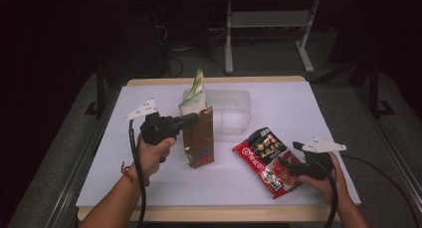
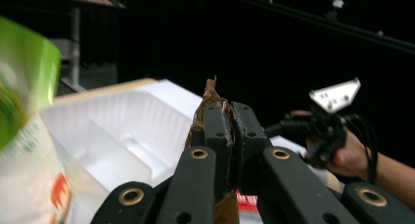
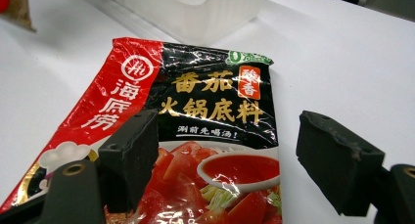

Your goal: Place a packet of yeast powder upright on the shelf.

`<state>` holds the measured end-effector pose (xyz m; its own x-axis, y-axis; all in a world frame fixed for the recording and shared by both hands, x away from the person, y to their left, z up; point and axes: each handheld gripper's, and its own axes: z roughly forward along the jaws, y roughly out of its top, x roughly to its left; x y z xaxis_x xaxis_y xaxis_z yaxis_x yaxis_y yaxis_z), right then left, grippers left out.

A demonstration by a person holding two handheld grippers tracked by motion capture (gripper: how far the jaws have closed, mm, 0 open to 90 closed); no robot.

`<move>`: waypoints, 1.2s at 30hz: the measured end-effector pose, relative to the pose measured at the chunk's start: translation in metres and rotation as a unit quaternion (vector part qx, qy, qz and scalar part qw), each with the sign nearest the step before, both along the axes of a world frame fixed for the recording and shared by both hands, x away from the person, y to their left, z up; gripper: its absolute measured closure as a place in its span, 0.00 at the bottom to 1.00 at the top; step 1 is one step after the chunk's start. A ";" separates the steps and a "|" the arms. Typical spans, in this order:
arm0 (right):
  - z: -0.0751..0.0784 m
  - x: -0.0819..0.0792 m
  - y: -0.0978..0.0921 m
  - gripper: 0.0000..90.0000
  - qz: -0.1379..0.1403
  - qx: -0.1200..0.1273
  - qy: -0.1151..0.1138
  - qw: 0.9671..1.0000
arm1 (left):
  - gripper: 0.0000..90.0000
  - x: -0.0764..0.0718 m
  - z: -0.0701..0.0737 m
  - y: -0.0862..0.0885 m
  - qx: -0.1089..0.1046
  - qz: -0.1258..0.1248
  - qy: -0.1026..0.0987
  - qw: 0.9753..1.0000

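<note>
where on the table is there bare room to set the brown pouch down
Free: white table along its near edge between the brown foil pouch and the red sauce packet; also the far right corner beyond the packet. Crowded: the middle, around the clear plastic tray.

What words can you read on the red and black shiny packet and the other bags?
On the red and black plastic sauce packet:
"海底捞" on its red stripe
"番茄火锅底料" in gold
"酸香" on its small orange tag
"0" on its green corner tag; the rest there is too small
The thin white line under the gold words is too small to read.
Brown foil bag: none readable.
Green and white pouch: print blurred.
</note>
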<state>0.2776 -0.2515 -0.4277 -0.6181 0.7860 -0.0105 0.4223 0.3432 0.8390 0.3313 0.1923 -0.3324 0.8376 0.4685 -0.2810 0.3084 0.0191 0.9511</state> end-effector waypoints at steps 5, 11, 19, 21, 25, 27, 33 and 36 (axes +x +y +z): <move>0.000 -0.001 0.001 0.26 -0.001 -0.001 0.001 1.000 | 0.97 0.005 0.016 -0.002 -0.016 0.026 -0.015 0.999; -0.001 -0.001 0.001 0.26 0.000 -0.003 0.003 1.000 | 0.97 0.023 0.029 -0.017 -0.006 0.060 -0.019 0.998; -0.002 -0.001 -0.001 0.26 -0.002 0.000 0.005 1.000 | 0.97 0.058 0.038 -0.038 0.018 0.118 -0.013 0.993; -0.002 -0.001 -0.001 0.26 -0.001 -0.001 0.005 1.000 | 0.97 0.069 0.039 -0.044 0.019 0.132 -0.010 0.991; -0.002 -0.002 -0.001 0.26 -0.002 -0.002 0.005 1.000 | 0.97 0.086 0.035 -0.055 0.020 0.153 0.002 0.988; -0.002 -0.003 -0.002 0.26 -0.002 -0.001 0.004 1.000 | 0.97 0.091 0.033 -0.061 0.037 0.163 -0.006 0.986; -0.002 -0.003 -0.004 0.26 -0.003 0.002 0.004 1.000 | 0.97 0.112 0.023 -0.068 0.039 0.186 0.004 0.982; -0.002 -0.003 -0.003 0.26 0.000 0.001 0.005 1.000 | 0.97 0.118 0.019 -0.070 0.039 0.200 0.004 0.979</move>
